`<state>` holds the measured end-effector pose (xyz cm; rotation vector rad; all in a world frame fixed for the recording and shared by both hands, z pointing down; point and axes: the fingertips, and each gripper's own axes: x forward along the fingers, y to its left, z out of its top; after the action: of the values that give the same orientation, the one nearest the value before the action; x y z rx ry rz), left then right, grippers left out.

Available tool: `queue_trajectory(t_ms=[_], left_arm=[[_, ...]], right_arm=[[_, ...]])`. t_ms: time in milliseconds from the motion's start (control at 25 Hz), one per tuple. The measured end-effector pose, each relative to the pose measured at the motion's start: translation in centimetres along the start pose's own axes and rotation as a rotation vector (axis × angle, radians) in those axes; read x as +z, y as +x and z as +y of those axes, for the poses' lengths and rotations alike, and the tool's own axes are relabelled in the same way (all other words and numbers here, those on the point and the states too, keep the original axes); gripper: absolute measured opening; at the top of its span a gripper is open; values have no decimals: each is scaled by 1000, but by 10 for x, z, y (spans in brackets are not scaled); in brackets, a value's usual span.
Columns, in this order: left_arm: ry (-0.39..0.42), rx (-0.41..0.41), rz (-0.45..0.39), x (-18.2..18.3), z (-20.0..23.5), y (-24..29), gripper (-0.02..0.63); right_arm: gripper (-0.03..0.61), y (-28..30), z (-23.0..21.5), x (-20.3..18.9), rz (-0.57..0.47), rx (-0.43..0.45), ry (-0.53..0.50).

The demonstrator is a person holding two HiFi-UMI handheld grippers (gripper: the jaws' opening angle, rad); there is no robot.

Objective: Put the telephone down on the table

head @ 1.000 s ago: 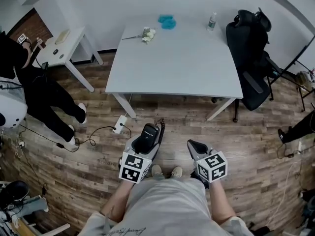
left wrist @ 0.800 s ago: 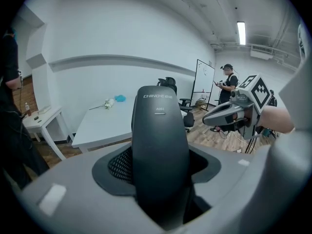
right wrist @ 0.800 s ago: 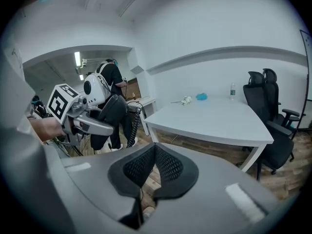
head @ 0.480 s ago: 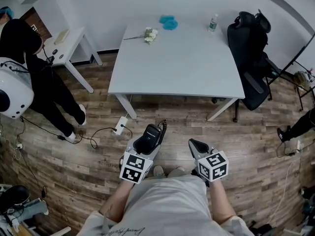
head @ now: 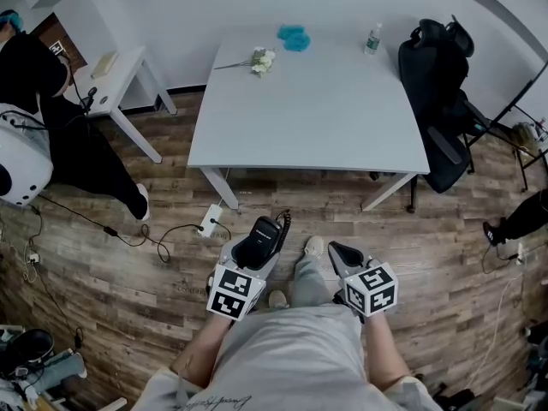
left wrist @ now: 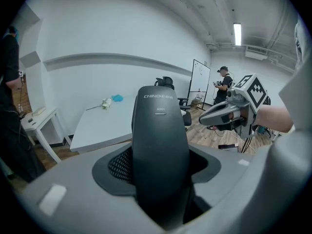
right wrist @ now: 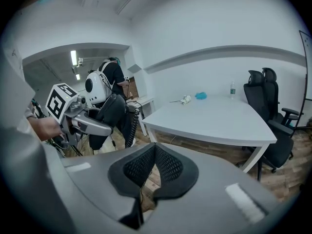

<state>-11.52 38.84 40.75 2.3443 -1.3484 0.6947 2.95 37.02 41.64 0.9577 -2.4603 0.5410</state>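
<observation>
Here, the black telephone [left wrist: 160,145] is clamped upright between the jaws of the left gripper [head: 261,232], above the wooden floor [head: 445,255] and well short of the white table [head: 308,110], while the right gripper [head: 341,253] is seen closed and empty.

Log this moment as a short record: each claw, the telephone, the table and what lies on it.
left claw: shut on the telephone
right claw: shut, empty
telephone: black, in the air over the floor, not yet on the table
table: white, ahead of both claws, apart from them
on table: flowers, blue thing, bottle, all near the far edge
beside table: black chair
</observation>
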Motion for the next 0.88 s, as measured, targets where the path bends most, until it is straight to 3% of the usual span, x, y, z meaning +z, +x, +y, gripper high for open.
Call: queue_trajectory(t_ms=[360, 880], left_arm=[[-20, 8, -11, 30, 36, 59, 299], [-43, 26, -2, 129, 108, 187, 298]], right_arm=[[8, 44, -57, 24, -14, 9, 7], [6, 125, -192, 123, -16, 32, -11]])
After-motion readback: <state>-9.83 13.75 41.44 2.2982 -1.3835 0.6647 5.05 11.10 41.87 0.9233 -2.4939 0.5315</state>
